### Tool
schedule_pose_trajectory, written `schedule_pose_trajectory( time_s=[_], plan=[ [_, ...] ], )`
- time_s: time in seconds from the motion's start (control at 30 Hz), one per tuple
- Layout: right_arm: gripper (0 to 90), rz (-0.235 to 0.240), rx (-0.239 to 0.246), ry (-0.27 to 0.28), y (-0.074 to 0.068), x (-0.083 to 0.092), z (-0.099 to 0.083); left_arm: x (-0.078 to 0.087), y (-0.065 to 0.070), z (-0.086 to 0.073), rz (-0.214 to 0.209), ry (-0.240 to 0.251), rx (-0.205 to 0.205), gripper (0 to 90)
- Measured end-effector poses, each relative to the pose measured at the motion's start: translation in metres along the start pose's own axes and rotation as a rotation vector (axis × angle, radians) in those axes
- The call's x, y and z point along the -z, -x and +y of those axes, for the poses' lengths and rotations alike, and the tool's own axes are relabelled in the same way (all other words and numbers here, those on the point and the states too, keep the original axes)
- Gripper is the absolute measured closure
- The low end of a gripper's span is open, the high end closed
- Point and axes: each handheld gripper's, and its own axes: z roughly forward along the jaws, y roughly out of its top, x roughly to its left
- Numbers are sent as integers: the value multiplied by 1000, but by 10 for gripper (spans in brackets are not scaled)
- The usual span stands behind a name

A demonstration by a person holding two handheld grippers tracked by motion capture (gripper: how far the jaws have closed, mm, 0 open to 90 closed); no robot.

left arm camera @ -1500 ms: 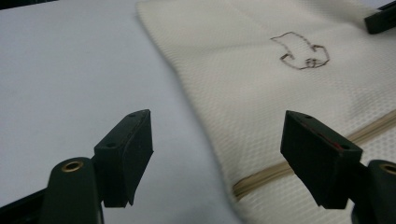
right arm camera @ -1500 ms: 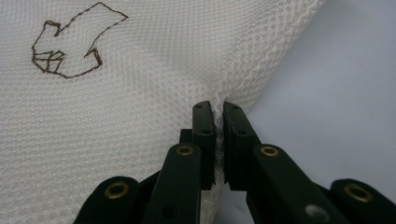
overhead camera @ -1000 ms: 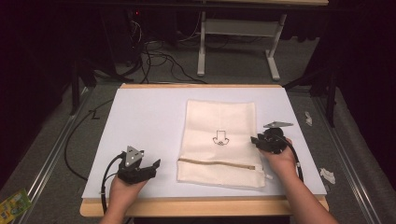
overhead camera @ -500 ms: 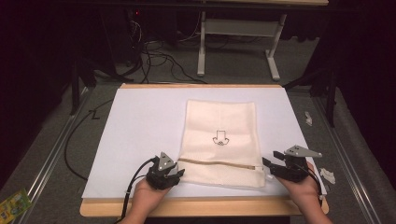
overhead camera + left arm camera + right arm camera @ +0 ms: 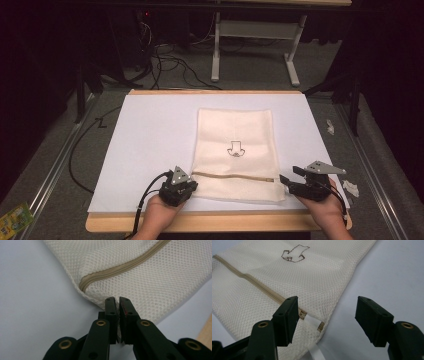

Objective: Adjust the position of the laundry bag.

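Now the left tool is pinching the near corner of the mesh bag lying flat on the surface; right tool spread wide, zip pull between its jaws, soft, limp fabric, probably best gripped there

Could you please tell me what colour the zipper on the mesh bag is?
The zipper is tan, slightly darker than the cream mesh bag; the left gripper view shows it best.
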Motion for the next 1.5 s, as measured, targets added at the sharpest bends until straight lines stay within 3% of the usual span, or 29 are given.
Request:
schedule_pose_trajectory(
  time_s=[0.13, 0.27, 0.3, 0.33, 0.37, 0.5, 0.67, 0.77, 1.1, 1.17, 1.33, 1.37, 1.5],
  plan=[
    [364, -2, 9, -3, -1, 2, -5, 3, 3, 0, 0, -2, -14, 838],
    [423, 17, -8, -12, 1, -8, -7, 7, 4, 2, 24, 41, -22, 680],
    [423, 17, -8, -12, 1, -8, -7, 9, 3, 3, 33, 54, -21, 680],
    [451, 13, -5, -22, 0, -14, -8, 11, 3, 4, 49, 79, -18, 608],
    [489, 21, -6, -26, 0, -16, -7, 11, 3, 4, 49, 79, -18, 586],
    [495, 18, -14, -53, -3, -23, -7, 11, 1, 4, 77, 84, -26, 503],
    [517, 8, 1, -117, -5, -32, -9, 13, 0, 3, 82, 100, -23, 479],
    [585, 36, -1, -124, -5, -33, -10, 13, -1, 3, 84, 101, -24, 466],
    [694, 59, -6, -128, -7, -32, -11, 13, 0, 3, 83, 105, -29, 461],
    [747, 75, 10, -127, -8, -33, -11, 14, 0, 4, 83, 107, -30, 460],
    [788, 74, 22, -126, -9, -32, -10, 14, 0, 4, 85, 106, -29, 458],
    [792, 81, 2, -129, -8, -32, -10, 14, 0, 4, 84, 107, -29, 458],
    [807, 82, 1, -122, -8, -32, -10, 14, 0, 4, 84, 107, -27, 457]
  ],
)
